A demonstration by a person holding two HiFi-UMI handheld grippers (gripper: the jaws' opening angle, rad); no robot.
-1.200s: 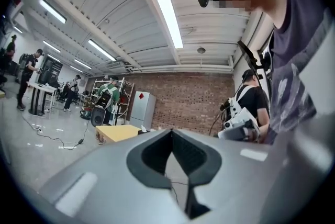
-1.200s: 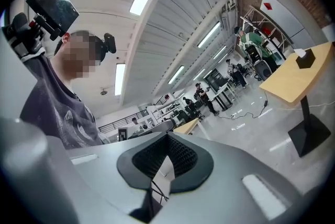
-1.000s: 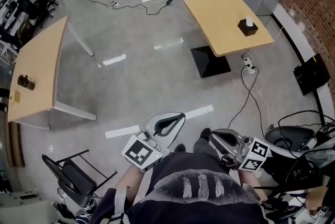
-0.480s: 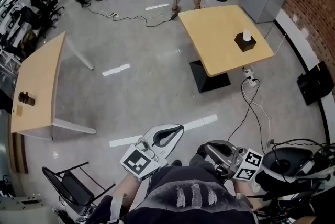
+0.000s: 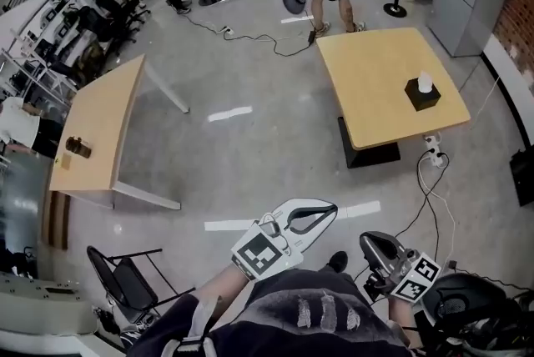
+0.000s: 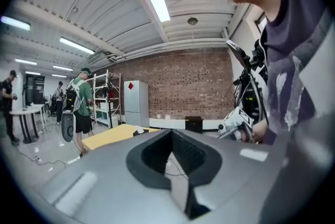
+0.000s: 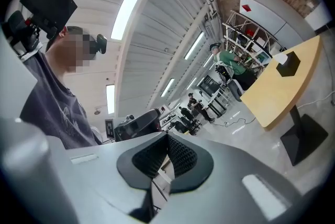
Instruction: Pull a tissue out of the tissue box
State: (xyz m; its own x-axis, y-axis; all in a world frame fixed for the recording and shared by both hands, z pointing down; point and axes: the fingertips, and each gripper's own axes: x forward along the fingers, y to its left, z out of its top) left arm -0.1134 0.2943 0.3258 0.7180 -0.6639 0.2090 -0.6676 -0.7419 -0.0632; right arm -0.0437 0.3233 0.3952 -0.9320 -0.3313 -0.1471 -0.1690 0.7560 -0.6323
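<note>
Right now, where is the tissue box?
In the head view, upper right: the black tissue box sits near the right edge of the wooden table.

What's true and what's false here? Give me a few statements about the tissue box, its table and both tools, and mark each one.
1. The black tissue box sits on the wooden table. True.
2. A white tissue sticks up from the box. True.
3. The left tool holds a tissue. False: its jaws are shut on nothing.
4. The right tool touches the box. False: it is close to the person's body, with open floor between it and the table.
5. The right tool's jaws stand wide open. False: they are shut.
</note>
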